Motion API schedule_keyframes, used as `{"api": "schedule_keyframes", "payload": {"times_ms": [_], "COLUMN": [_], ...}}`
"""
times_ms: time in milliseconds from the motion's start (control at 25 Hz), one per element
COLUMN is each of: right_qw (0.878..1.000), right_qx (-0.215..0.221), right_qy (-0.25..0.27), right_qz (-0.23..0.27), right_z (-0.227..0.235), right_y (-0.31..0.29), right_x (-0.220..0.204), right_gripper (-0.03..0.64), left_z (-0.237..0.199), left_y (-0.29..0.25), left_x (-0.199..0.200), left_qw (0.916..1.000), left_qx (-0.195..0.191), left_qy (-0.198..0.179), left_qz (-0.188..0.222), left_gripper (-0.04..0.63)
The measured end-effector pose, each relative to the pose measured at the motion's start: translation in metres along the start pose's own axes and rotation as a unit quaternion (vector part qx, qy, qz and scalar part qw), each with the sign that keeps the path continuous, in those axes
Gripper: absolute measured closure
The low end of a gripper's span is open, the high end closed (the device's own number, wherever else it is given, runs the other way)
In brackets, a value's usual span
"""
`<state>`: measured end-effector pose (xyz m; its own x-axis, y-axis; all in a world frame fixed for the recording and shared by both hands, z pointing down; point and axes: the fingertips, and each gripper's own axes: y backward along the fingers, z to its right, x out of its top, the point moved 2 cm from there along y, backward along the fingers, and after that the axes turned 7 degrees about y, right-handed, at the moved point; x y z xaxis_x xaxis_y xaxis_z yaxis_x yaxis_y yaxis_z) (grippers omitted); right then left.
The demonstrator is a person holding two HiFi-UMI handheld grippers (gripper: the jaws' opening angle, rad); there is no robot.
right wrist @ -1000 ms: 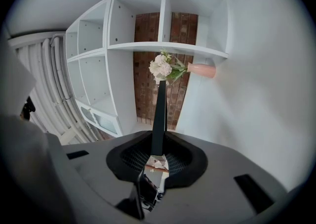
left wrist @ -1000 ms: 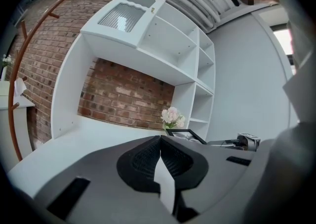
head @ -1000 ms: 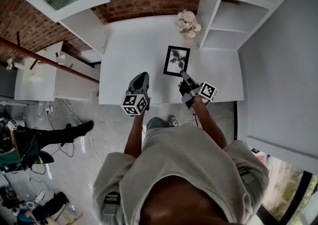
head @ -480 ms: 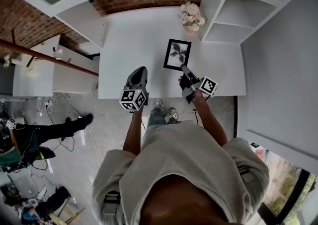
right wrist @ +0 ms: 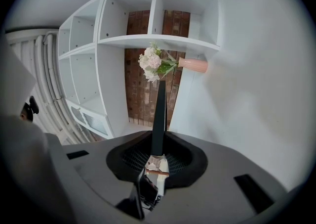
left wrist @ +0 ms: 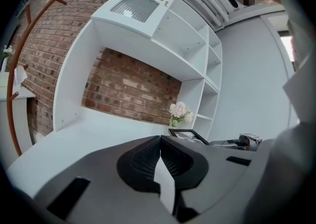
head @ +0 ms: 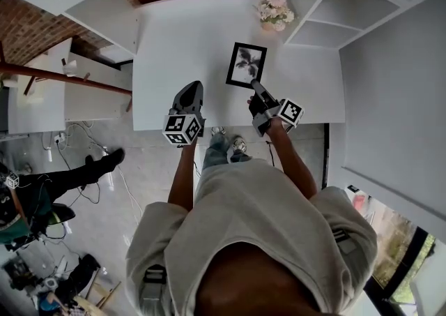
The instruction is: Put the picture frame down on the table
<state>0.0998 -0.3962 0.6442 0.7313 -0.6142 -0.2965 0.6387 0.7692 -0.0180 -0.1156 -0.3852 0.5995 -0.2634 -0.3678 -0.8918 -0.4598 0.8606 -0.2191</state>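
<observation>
Over the right half of the white table (head: 174, 35), the picture frame (head: 247, 65) sits face up and roughly level. Its near edge is clamped in the right gripper (head: 253, 87), and the right gripper view shows the black edge standing between the pads. Whether its back touches the tabletop I cannot tell. The left gripper (head: 191, 88) hovers well to the left, jaws pressed together on nothing. A flower vase (head: 273, 9) stands beyond the frame, apart from it. Judgement: set-down in hand, not finished. Next move calls for a level descent until the back lies flat, then opening the jaws and withdrawing without dragging the frame.
</observation>
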Motion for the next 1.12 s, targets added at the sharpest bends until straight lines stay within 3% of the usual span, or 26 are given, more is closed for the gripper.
{"api": "schedule_keyframes", "payload": {"times_ms": [1120], "right_qw": [0.995], "right_qx": [-0.084], "right_qy": [-0.017], "right_qz": [-0.046], "right_z": [0.063], "right_y": [-0.037], "right_x": [-0.058], "right_gripper": [0.53], "left_z": [-0.061], "left_y": [-0.002], "left_x": [-0.051], "left_qw": [0.9968], "left_qx": [-0.002], "left_qy": [0.055], "left_qz": [-0.059], "left_gripper": [0.578]}}
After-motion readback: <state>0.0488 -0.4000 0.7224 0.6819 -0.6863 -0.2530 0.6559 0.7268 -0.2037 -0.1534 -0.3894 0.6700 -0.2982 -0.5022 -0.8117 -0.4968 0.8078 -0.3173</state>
